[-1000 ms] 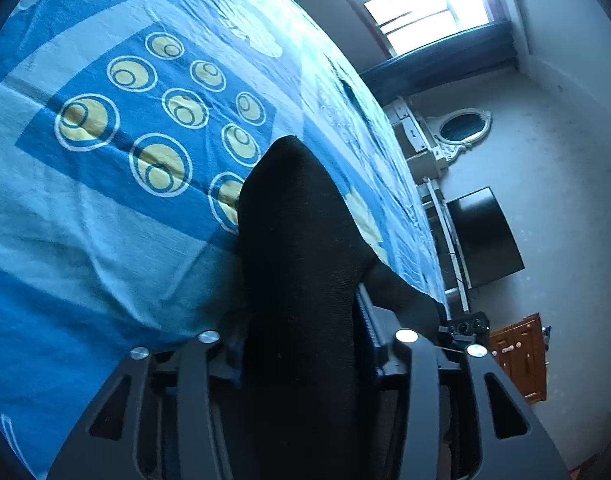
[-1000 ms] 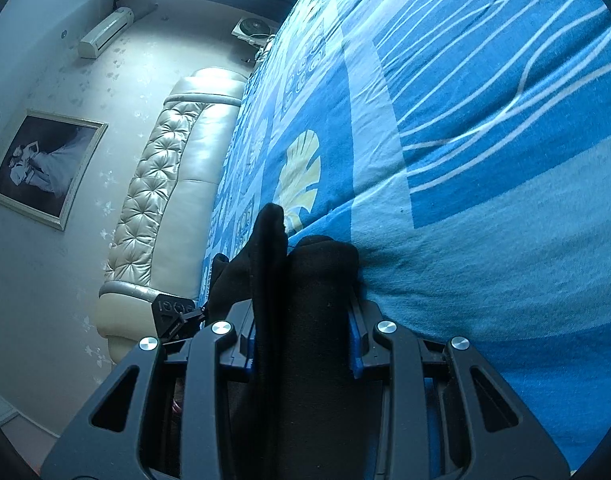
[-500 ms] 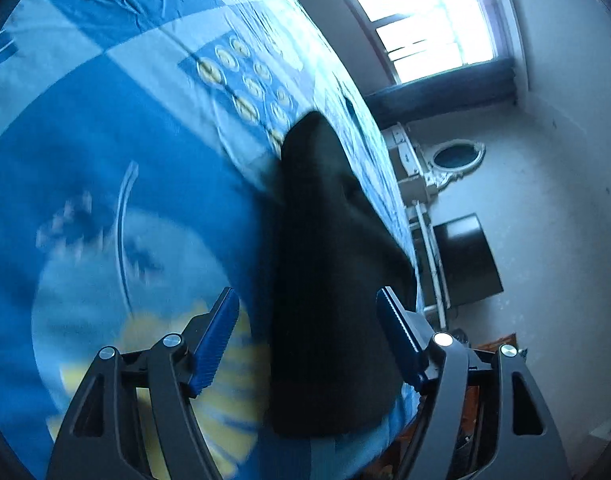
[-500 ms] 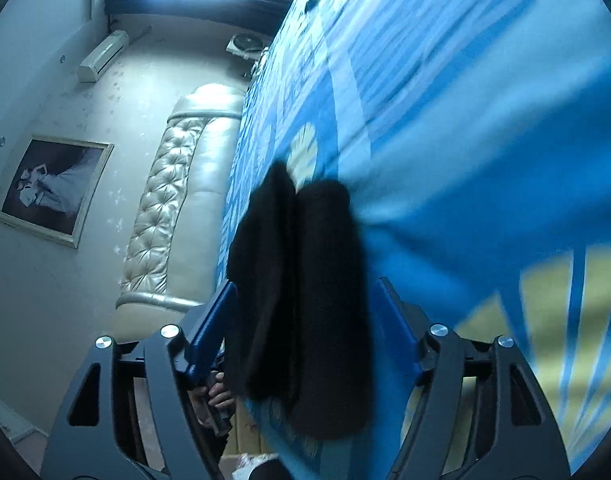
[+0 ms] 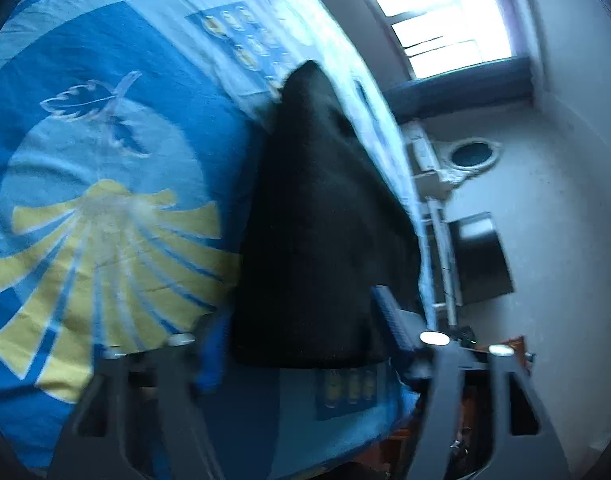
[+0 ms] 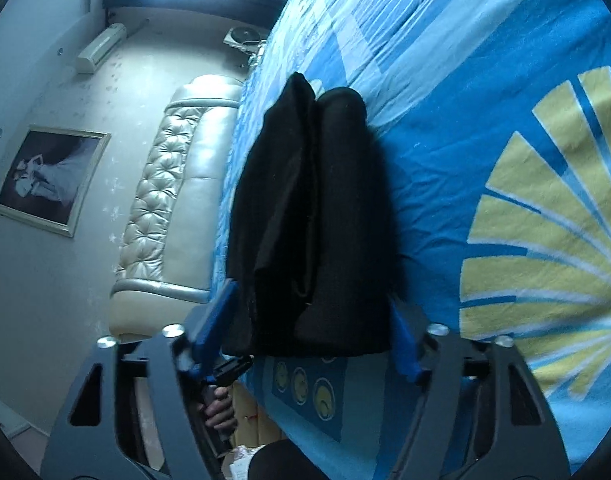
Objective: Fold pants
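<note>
The pants (image 6: 317, 216) lie folded in a long black bundle on the blue patterned bedspread (image 6: 485, 128), the near end close to the bed's front edge. In the right wrist view the right gripper (image 6: 309, 332) has its blue pads at 8 and 4 o'clock of that near end; its jaws have just been closing, with the cloth between them, but whether the pads touch it is hard to tell. The bundle shows two side-by-side rolls running toward 12 o'clock. In the blurred left wrist view the left gripper (image 5: 301, 328) also straddles the pants (image 5: 317, 220), jaws just closing; its left pad is smeared, so contact cannot be told. Below the bed edge, a hand (image 6: 219, 408) is partly hidden. Farther off stands a tufted headboard (image 6: 173, 200).
</note>
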A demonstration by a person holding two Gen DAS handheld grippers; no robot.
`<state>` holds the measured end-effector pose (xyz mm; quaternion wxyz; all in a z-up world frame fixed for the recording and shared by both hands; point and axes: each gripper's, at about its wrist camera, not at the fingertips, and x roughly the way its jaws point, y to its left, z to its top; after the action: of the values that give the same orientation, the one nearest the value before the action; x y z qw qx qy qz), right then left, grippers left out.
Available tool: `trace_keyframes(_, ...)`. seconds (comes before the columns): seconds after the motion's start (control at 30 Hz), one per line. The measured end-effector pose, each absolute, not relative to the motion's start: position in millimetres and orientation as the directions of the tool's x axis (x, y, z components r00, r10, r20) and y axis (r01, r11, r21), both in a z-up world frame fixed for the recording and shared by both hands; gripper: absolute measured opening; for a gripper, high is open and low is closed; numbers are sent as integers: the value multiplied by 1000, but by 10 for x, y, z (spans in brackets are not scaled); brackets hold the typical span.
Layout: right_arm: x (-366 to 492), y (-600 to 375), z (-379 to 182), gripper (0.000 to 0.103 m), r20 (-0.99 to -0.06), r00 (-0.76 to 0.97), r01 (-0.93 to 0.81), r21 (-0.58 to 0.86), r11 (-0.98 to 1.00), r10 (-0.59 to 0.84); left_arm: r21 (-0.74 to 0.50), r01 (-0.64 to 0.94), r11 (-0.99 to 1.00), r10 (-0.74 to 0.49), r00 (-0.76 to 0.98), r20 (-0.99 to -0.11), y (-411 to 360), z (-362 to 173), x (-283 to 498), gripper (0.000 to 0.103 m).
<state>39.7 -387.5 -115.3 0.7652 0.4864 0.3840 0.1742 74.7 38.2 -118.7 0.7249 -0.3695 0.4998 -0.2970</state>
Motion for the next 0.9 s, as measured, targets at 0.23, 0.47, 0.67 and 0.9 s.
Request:
trace_keyframes(0.23, 361, -3876, -1216, 31, -435, 644, 136, 875, 465, 630, -813, 60, 579, -779, 334, -531, 380, -1168, 724, 39)
trace_keyframes(0.47, 336, -3888, -1189, 29, -431, 644, 136, 877, 460, 631, -808, 63, 586, -776, 333, -536, 413, -1131, 717, 37)
trace_keyframes(0.67, 297, -3899, -1154, 28, -429, 651, 130, 876, 465, 626, -802, 68, 593, -772, 332, -543, 388, -1137, 752, 37)
trace_keyframes(0.9, 270, -3874, -1140, 28, -423, 651, 129, 880, 457, 630, -799, 77, 596, -771, 332, -543, 426, -1126, 705, 37)
